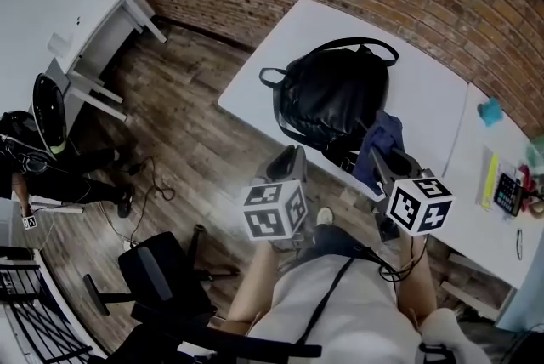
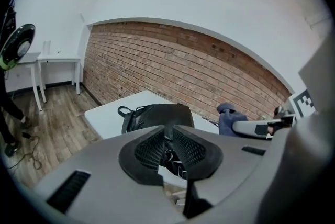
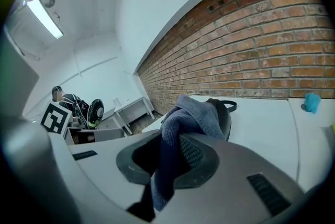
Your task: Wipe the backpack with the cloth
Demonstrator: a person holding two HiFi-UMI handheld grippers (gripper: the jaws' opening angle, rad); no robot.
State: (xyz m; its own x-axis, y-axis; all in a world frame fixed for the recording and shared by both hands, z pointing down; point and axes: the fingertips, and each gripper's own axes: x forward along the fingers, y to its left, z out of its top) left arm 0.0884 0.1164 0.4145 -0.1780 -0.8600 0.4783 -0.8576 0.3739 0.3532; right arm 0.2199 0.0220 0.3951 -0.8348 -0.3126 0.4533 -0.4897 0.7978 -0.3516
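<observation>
The white table (image 1: 429, 94) lies ahead of both grippers, and its near edge passes just beyond their tips. On it, ahead of the left gripper (image 1: 289, 160) and up and to the left of the right gripper (image 1: 387, 160), the black backpack (image 1: 331, 94) lies on its back. It is slumped, with its top handle (image 1: 370, 42) at the end far from the grippers.

The blue cloth (image 1: 382, 137) hangs from the right gripper, bunched above the jaws and touching or just beside the backpack's near right corner. The head view does not settle which. In the right gripper view the jaws are clamped on a fold of the cloth (image 3: 196, 113), with a loose tail hanging below the pads.

The left gripper's jaws are drawn nearly together with nothing between them, and it hovers short of the table edge, apart from the backpack.

The backpack looks soft and lightly filled, with a smooth, slightly shiny shell, so it will probably dent and slide under a firm stroke. The free gripper would do best to steady it at the handle or a strap. The cloth is limp and light, so the bunched part, not the tail, should meet the fabric.
</observation>
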